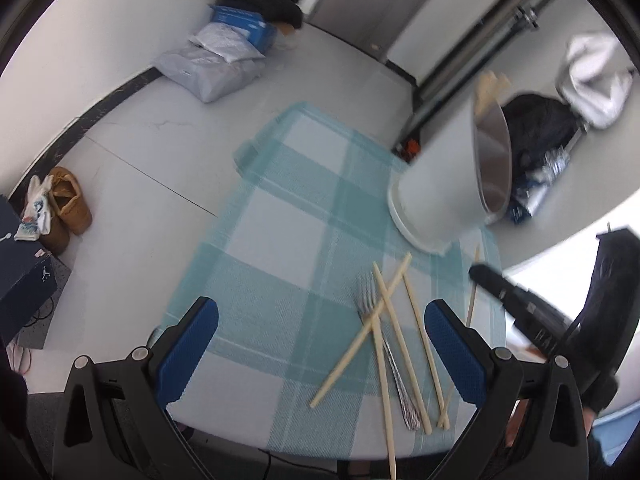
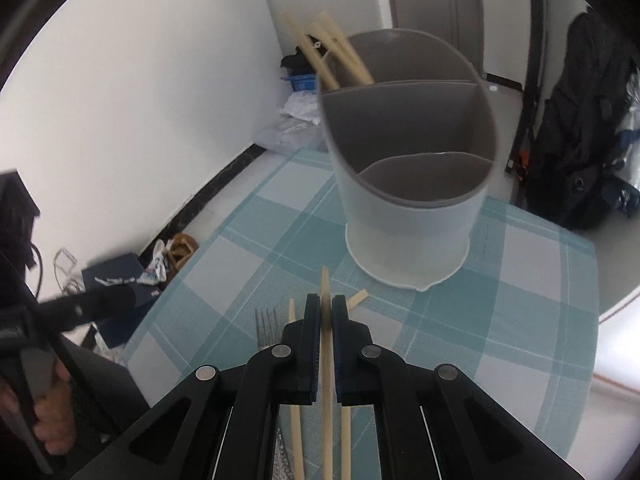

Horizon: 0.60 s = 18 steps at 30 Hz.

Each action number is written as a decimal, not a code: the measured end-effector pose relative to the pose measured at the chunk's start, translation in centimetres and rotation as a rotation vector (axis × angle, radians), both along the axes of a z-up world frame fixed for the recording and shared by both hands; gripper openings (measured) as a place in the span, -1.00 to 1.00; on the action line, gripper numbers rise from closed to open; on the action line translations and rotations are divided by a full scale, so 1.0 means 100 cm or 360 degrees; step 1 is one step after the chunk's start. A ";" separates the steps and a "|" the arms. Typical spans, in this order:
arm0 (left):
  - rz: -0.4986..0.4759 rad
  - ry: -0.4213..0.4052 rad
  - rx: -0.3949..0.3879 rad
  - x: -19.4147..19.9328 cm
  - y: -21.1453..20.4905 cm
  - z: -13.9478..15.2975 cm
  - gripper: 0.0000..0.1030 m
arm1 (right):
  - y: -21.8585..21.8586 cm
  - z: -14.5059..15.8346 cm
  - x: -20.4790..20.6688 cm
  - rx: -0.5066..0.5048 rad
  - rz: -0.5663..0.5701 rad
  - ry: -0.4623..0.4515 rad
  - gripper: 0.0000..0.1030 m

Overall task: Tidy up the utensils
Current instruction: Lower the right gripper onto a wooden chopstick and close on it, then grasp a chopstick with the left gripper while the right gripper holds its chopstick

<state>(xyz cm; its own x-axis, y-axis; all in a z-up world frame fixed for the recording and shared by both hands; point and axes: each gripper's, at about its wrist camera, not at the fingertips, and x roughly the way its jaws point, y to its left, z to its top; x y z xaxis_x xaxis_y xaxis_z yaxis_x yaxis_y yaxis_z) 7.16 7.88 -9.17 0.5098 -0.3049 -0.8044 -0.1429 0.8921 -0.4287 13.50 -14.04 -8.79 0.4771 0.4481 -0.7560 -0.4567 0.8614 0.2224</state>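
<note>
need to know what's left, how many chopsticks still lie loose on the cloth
4 lie by the fork in the left wrist view. A fifth is in the right gripper. More may be hidden.

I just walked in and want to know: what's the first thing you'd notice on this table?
The big grey utensil holder stands at the far side of the checked blue tablecloth, with some chopsticks already poking out of its back compartment. In front of it the right hand-held gripper is pinching one chopstick. Beside that lie a fork and loose chopsticks, crossing each other.
</note>
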 end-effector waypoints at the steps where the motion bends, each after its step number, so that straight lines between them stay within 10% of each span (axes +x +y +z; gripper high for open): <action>1: -0.0049 0.0010 0.0023 -0.002 -0.008 -0.001 0.97 | -0.006 0.002 -0.002 0.0037 -0.0022 0.0007 -0.91; 8: -0.0343 0.0138 0.0166 -0.011 -0.063 -0.016 0.97 | -0.054 0.009 0.000 0.0267 -0.0173 0.0021 -0.91; 18: -0.0383 0.0282 0.0402 -0.019 -0.091 -0.036 0.95 | -0.092 0.011 0.000 0.0363 -0.0311 -0.0012 -0.91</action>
<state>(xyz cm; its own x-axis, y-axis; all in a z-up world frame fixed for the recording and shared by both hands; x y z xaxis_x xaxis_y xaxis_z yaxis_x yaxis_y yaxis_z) 5.24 -1.26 -12.76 0.2942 -0.1796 -0.9387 0.0309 0.9835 -0.1784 13.52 -23.20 -7.72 0.5765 0.5051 -0.6423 -0.2894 0.8613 0.4176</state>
